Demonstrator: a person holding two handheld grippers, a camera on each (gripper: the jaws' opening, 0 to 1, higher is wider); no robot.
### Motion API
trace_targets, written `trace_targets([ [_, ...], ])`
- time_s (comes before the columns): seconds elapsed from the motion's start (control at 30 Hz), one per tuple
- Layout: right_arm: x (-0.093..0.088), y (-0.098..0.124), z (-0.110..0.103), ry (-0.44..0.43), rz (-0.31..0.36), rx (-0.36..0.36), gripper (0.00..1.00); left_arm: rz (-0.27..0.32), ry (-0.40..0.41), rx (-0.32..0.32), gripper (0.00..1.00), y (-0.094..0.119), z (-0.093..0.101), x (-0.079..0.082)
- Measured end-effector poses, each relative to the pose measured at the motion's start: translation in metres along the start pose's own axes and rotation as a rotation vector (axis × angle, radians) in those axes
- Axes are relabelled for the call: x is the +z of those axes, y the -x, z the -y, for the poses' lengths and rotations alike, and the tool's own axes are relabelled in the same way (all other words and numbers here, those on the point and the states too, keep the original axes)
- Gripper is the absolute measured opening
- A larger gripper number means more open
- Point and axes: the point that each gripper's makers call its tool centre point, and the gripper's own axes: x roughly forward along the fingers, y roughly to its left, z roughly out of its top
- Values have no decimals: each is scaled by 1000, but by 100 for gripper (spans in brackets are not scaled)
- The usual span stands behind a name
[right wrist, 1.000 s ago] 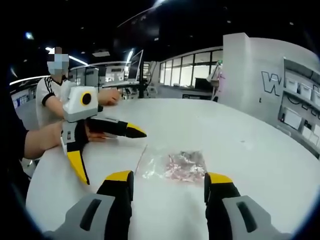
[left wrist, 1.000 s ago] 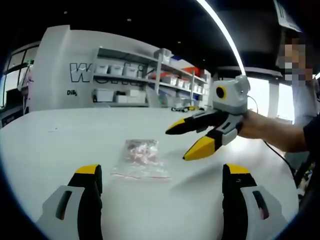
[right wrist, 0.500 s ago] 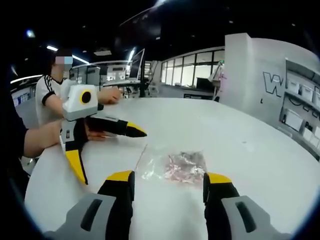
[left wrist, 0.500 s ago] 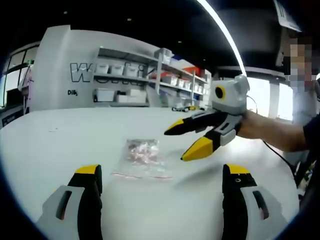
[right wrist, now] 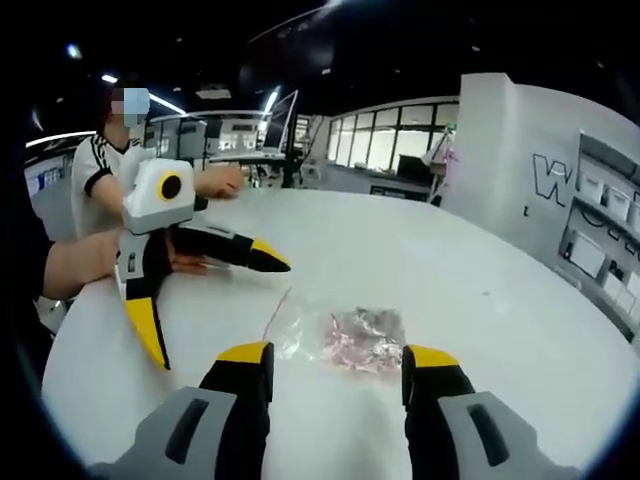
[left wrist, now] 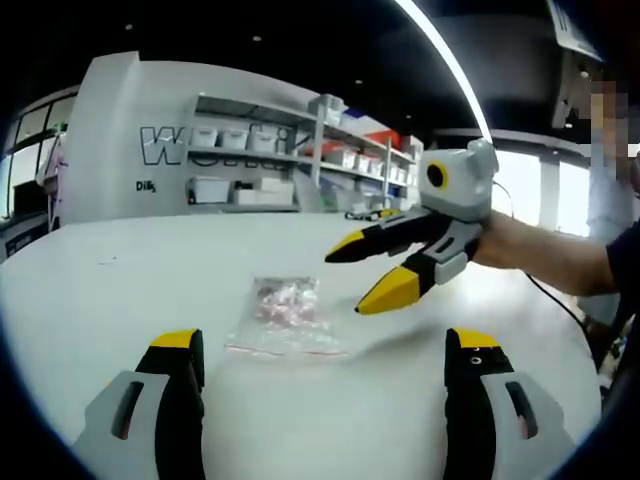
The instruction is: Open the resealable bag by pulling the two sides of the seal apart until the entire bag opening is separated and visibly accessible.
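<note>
a large white round table [left wrist: 120, 270] fills an open workroom, with shelves of white bins [left wrist: 250, 165] along a far wall and dark ceiling above. nearest in the left gripper view, the left gripper [left wrist: 320, 345] rises from the bottom with its two yellow-tipped jaws spread wide and nothing between them. just beyond its tips lies the bag [left wrist: 285, 318], a small clear resealable pouch, flat on the table, with pinkish contents bunched at its far end and its red-lined seal edge turned toward this gripper. the seal looks pressed flat and not yet parted. past the bag, the right gripper [left wrist: 372, 270] hangs above the table, a hand [left wrist: 505, 245] holding it, its jaws also spread and holding nothing, angled down toward the pouch. in the right gripper view, the same bag [right wrist: 345, 336] sits just ahead of that gripper's [right wrist: 335, 355] wide jaws, and the left gripper [right wrist: 205, 305] is poised to its left. the two tools appear placed on different sides of the bag so each can take one side of the seal. farther back, another person [right wrist: 105, 175] sits at the table's edge.
</note>
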Motion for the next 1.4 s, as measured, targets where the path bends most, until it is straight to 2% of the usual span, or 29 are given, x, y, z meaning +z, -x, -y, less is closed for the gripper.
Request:
trace_targets([
  [0.57,-2,-10,7,62,-41,19,45,-3,-4,-1,99,0,2,-1],
  [0.9,0,-14,8,127,-63,37,42,-3,-3,-1,99,0,3,-1],
  [1.4,-1,-19,7,142,-75,43,41,-1,0,-2,99,0,4,-1],
])
